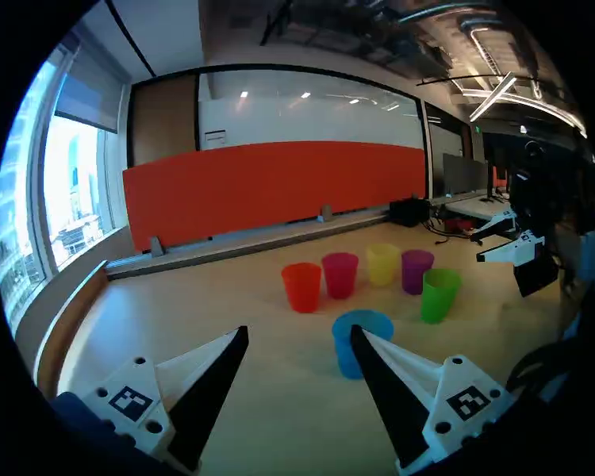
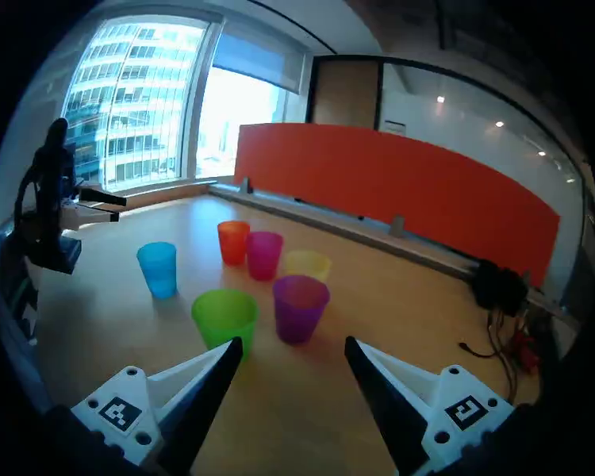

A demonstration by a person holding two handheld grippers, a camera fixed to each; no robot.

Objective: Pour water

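Reference item: the lone cup point(image 1: 359, 343), standing upright on the table point(image 1: 282, 428). Behind it and set apart is a cluster of five cups point(image 1: 382, 266), all upright, in an arc. The arc's left end cup point(image 1: 301, 287) lies behind and left of the lone cup; its right end cup point(image 1: 440, 295) lies behind and right. The partition point(image 1: 274, 190) stands well behind the lone cup, across the table. The window point(image 1: 67, 190) is well to its left. The right gripper point(image 1: 476, 247) is well to its right, past the cluster. In the right gripper view, the left gripper point(image 2: 121, 207) is on the lone cup's side away from the cluster.
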